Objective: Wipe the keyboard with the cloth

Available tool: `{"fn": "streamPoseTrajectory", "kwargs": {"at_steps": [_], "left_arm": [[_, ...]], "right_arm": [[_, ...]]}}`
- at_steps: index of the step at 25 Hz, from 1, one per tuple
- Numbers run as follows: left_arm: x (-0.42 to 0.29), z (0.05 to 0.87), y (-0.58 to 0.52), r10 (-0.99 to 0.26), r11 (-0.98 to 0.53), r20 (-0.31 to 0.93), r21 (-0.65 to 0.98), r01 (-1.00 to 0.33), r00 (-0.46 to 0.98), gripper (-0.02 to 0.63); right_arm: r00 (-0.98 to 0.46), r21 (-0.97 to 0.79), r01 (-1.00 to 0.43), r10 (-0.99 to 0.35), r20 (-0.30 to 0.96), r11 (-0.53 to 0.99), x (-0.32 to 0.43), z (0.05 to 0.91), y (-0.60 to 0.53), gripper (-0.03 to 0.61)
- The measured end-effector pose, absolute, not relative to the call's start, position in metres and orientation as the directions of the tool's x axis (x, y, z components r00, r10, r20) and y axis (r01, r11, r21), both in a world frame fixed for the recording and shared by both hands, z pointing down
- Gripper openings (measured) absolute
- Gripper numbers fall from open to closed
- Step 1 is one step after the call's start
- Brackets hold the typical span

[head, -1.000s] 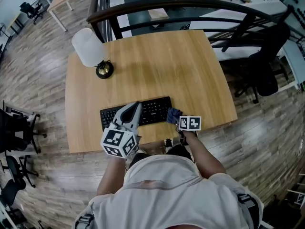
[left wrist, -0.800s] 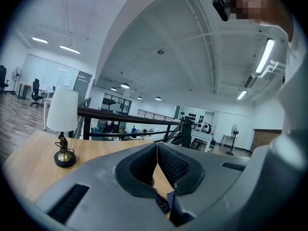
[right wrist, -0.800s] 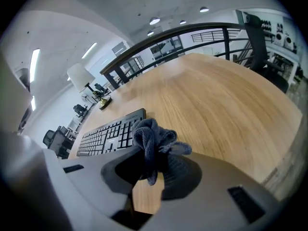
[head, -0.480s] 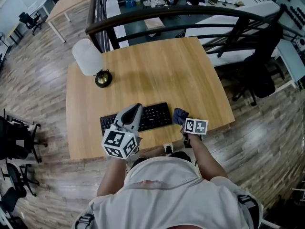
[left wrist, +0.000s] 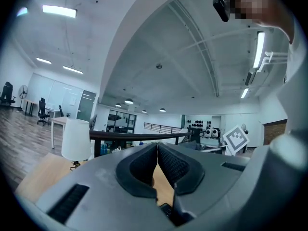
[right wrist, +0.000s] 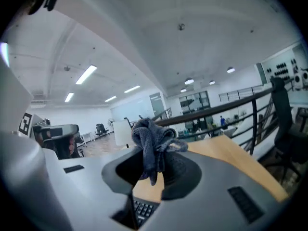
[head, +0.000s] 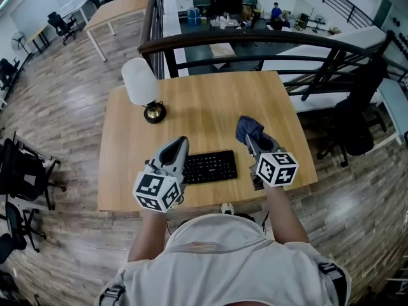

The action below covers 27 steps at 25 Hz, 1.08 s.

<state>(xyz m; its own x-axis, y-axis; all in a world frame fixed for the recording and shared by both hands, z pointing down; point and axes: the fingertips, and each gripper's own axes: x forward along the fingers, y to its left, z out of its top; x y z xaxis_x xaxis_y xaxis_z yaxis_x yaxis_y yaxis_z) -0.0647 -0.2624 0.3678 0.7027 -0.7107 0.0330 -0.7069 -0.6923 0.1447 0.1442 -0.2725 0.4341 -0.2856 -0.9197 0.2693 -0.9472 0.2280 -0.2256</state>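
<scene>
A black keyboard (head: pixel 209 166) lies near the front edge of the wooden table (head: pixel 204 101). My right gripper (head: pixel 250 134) is lifted above the table to the right of the keyboard, shut on a bunched blue-grey cloth (head: pixel 247 128). In the right gripper view the cloth (right wrist: pixel 153 147) sticks up from between the jaws, with keyboard keys (right wrist: pixel 143 209) showing below. My left gripper (head: pixel 179 145) hangs over the keyboard's left end, tilted up. Its jaws meet with nothing between them in the left gripper view, where my left gripper (left wrist: pixel 157 150) points level across the room.
A white-shaded lamp (head: pixel 141 83) with a dark brass base (head: pixel 154 113) stands at the table's back left. A dark railing (head: pixel 255 40) runs behind the table. Office chairs (head: pixel 354 123) stand at the right and at the left (head: pixel 22 171).
My right gripper has lifted the cloth up and away from the keyboard's right end. The head view has shifted, and the left gripper stays over the keyboard's left end.
</scene>
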Motion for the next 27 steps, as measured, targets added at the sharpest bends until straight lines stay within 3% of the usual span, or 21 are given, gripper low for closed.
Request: {"fn": "streamPoseTrajectory", "kwargs": {"at_steps": [4, 7, 27], "left_arm": [[-0.086, 0.355, -0.262, -0.741, -0.665, 0.003, 0.127, -0.736, 0.671, 0.015], [-0.098, 0.349, -0.263, -0.757, -0.649, -0.01, 0.122, -0.751, 0.653, 0.015], [-0.129, 0.352, -0.274, -0.785, -0.615, -0.017, 0.133, -0.777, 0.619, 0.015]], "right_arm": [[-0.304, -0.049, -0.953, -0.946, 0.116, 0.3, 0.118, 0.363, -0.271, 0.127], [-0.34, -0.015, -0.94, -0.938, 0.068, 0.34, 0.099, 0.34, -0.271, 0.127], [-0.417, -0.029, -0.909, -0.905, 0.083, 0.417, 0.059, 0.343, -0.286, 0.127]]}}
